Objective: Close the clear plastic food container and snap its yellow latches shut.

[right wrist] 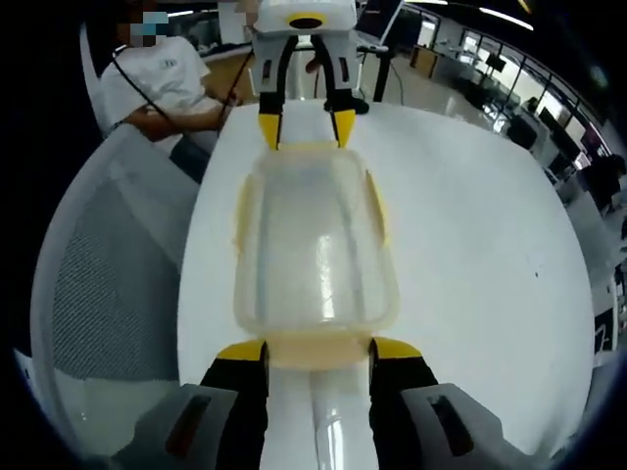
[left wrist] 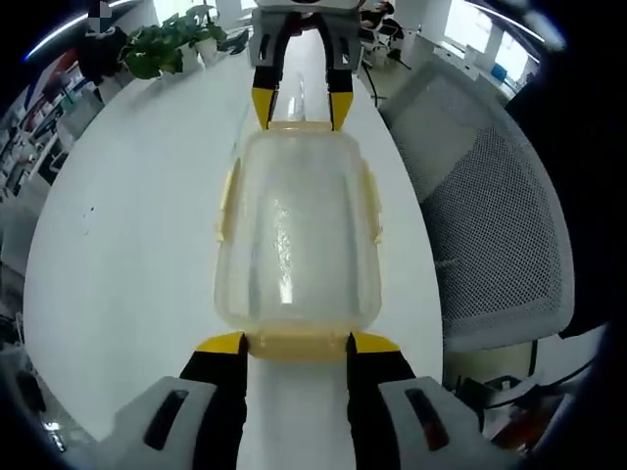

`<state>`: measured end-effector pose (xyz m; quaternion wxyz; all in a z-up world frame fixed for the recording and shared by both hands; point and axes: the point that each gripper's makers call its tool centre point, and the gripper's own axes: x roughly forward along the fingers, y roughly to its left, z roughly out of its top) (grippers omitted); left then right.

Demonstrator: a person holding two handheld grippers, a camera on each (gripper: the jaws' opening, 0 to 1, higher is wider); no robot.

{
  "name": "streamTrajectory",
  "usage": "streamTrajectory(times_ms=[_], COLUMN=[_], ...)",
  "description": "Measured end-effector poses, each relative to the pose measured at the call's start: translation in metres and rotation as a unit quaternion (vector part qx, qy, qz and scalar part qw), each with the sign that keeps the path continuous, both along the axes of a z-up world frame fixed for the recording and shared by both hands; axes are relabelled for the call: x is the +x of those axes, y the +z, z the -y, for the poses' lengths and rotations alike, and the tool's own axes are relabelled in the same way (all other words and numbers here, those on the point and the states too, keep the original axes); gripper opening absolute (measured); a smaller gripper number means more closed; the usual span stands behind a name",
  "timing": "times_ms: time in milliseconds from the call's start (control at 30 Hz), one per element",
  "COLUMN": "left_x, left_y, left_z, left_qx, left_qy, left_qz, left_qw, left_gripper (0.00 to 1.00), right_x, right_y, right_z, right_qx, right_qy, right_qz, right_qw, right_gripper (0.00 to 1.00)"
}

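Observation:
The clear plastic container (left wrist: 297, 230) (right wrist: 315, 250) lies lengthways on the white table (left wrist: 137, 225) (right wrist: 470, 245) with its lid on. Yellow latches run along its long sides (left wrist: 372, 201) (right wrist: 377, 206) and its short ends. My left gripper (left wrist: 298, 345) is open at one short end, with the end latch (left wrist: 299, 345) between its yellow-tipped jaws. My right gripper (right wrist: 318, 350) is open at the opposite end, its jaws either side of that end latch (right wrist: 318, 352). Each gripper appears beyond the container's far end in the other's view (left wrist: 299, 108) (right wrist: 301, 122).
A grey mesh chair (left wrist: 490, 225) (right wrist: 108, 255) stands close against the table edge beside the container. A potted plant (left wrist: 171, 44) sits at the table's far side. A seated person (right wrist: 162, 83) is behind the chair. Bare tabletop stretches on the other side.

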<state>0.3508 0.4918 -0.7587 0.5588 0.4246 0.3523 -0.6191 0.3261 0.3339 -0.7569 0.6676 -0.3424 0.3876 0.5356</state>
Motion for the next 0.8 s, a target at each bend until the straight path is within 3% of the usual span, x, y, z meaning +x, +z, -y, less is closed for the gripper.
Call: streamTrajectory(times_ms=[433, 800], left_x=[0.013, 0.019], left_y=[0.015, 0.014], left_z=[0.005, 0.013], left_qx=[-0.008, -0.002], left_qy=[0.011, 0.023], left_qz=[0.014, 0.011], left_qw=[0.9998, 0.9997], left_gripper=[0.39, 0.39], right_x=[0.017, 0.025], right_y=[0.012, 0.014], right_z=[0.005, 0.014], right_qx=[-0.008, -0.001], right_qy=[0.005, 0.019], right_qz=[0.012, 0.007], right_qw=[0.9999, 0.9998], right_gripper=[0.39, 0.39])
